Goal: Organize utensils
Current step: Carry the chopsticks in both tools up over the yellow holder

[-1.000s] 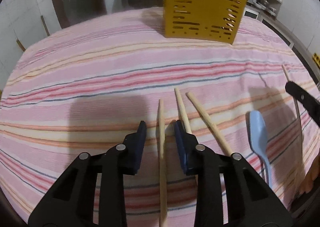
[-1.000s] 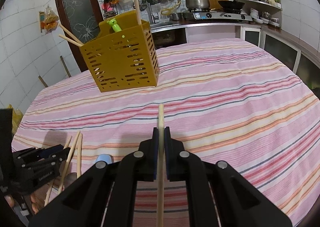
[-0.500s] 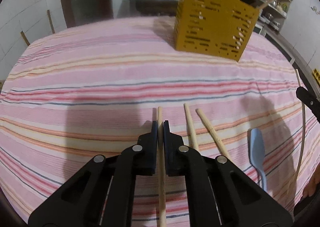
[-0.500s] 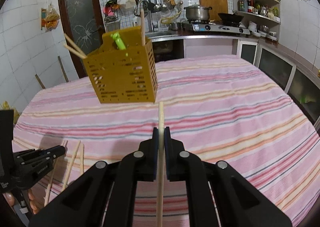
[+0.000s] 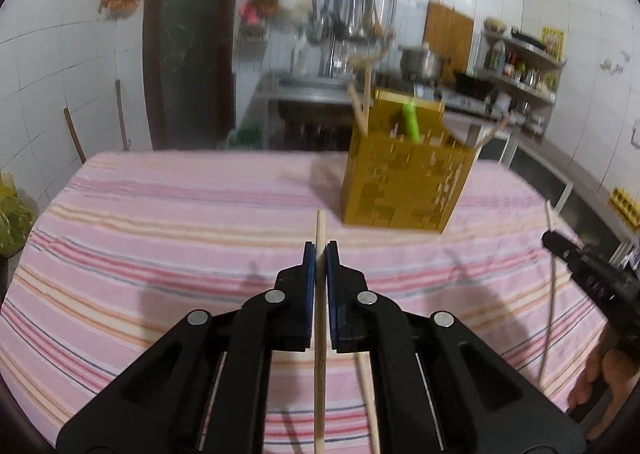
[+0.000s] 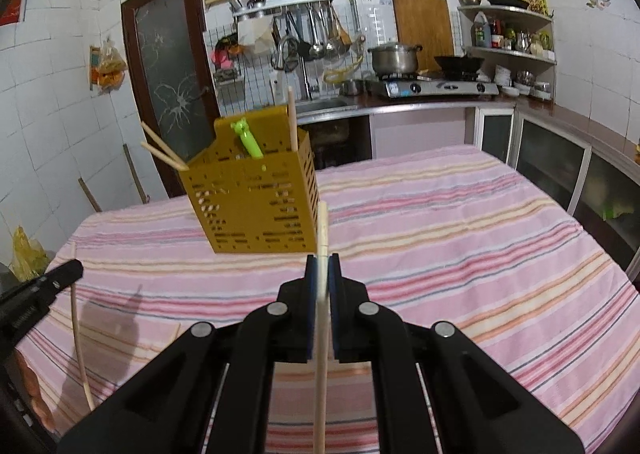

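Note:
My left gripper (image 5: 320, 250) is shut on a wooden chopstick (image 5: 320, 334) and holds it above the striped tablecloth, pointing toward the yellow perforated utensil holder (image 5: 404, 182). My right gripper (image 6: 322, 262) is shut on another wooden chopstick (image 6: 321, 334), raised in front of the same holder (image 6: 252, 202). The holder contains several chopsticks and a green utensil (image 6: 246, 140). The right gripper (image 5: 592, 278) shows at the right edge of the left wrist view; the left gripper (image 6: 36, 294) shows at the left edge of the right wrist view. One more chopstick (image 5: 368, 394) lies on the cloth under the left gripper.
The round table (image 6: 460, 222) wears a pink striped cloth. Behind it run a kitchen counter with a stove (image 6: 436, 88), a pot, a sink and hanging utensils. A dark door (image 6: 168, 66) stands at the back left. A yellow bag (image 6: 26, 254) sits by the table's left edge.
The left gripper shut on a chopstick lying on the cloth and lifted it, tilting up toward the holder. The right gripper rose and came closer to the holder with its chopstick.

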Motion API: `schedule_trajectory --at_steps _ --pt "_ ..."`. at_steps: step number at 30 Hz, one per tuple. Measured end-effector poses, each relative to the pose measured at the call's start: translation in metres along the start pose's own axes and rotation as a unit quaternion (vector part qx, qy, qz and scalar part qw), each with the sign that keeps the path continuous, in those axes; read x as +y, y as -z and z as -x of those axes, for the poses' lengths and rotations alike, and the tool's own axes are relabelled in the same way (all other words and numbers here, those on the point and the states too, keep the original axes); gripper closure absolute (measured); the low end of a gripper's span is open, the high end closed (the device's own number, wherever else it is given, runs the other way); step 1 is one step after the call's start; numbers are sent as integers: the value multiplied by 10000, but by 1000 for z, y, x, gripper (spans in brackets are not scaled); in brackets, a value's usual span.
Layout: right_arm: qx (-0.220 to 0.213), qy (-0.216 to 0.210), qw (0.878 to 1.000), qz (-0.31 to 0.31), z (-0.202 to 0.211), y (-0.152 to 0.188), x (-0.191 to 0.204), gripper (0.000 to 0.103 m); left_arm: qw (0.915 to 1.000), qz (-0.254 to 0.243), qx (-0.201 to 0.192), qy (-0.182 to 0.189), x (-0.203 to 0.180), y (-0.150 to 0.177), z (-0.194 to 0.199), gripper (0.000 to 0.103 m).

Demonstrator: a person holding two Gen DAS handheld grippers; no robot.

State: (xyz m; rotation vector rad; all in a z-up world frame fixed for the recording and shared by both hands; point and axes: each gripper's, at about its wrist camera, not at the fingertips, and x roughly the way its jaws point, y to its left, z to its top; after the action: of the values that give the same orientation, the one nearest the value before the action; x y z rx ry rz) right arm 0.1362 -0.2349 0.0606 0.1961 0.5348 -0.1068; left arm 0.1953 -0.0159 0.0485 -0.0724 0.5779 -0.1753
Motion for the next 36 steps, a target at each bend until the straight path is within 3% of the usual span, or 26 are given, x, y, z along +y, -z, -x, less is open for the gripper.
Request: schedule_trajectory --at_steps 26,36 --pt "-1143 -138 9933 133 18 -37 6 97 9945 59 -1022 241 -11 -39 11 99" --pt "-1628 -305 9860 194 32 -71 17 97 9872 -194 -1533 401 -29 -77 20 99"
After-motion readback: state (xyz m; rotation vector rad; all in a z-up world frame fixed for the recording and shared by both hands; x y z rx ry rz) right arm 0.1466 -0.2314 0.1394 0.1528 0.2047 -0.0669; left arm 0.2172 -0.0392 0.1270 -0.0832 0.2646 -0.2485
